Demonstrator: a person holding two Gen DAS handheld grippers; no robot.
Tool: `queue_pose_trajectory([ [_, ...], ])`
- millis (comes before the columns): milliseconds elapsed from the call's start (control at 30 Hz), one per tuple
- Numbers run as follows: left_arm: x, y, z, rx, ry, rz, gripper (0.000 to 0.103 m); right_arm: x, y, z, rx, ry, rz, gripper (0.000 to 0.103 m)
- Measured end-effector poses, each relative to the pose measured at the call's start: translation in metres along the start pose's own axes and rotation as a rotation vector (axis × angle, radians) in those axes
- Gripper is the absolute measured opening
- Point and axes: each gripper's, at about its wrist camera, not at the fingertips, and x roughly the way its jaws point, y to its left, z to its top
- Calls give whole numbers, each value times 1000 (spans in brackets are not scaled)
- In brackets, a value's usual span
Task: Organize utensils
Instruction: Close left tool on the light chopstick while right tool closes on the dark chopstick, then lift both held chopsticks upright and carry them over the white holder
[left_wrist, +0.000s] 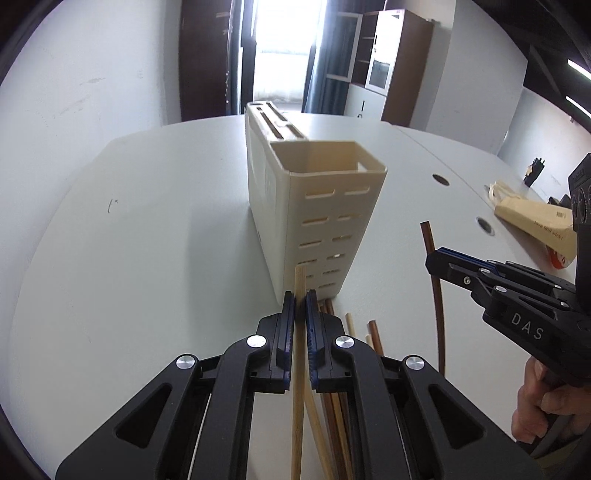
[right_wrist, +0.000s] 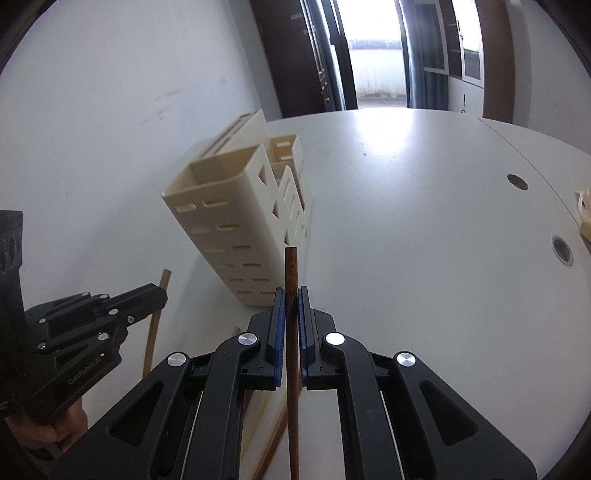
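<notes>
"DAS" on right tool (left_wrist: 430, 260) | "GenRobot.AI" on left tool (right_wrist: 159, 291) | paper bag (left_wrist: 535, 221) print unreadable

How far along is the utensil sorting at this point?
Early. The cream utensil holder shows no chopsticks in its open front compartment; the rest is not visible. In hand: the left gripper is shut on a light bamboo chopstick, and the right gripper is shut on a dark wooden chopstick. Left: loose chopsticks on the table.

You're facing a white wall (left_wrist: 92, 92); daylight is pouring through the window (left_wrist: 284, 48); brown cabinets (left_wrist: 402, 55) are standing right.
</notes>
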Motion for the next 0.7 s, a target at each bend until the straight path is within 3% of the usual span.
queue_pose_trajectory([
  [233,-27,-4,20,17,-137,28,6,-31,8,13,-38,-128,35,7],
  [467,-52,-16,41,28,-307,6,6,-77,22,33,-79,-281,57,7],
  [700,-75,-14,59,33,-489,18,6,-88,26,53,-109,-402,67,7],
])
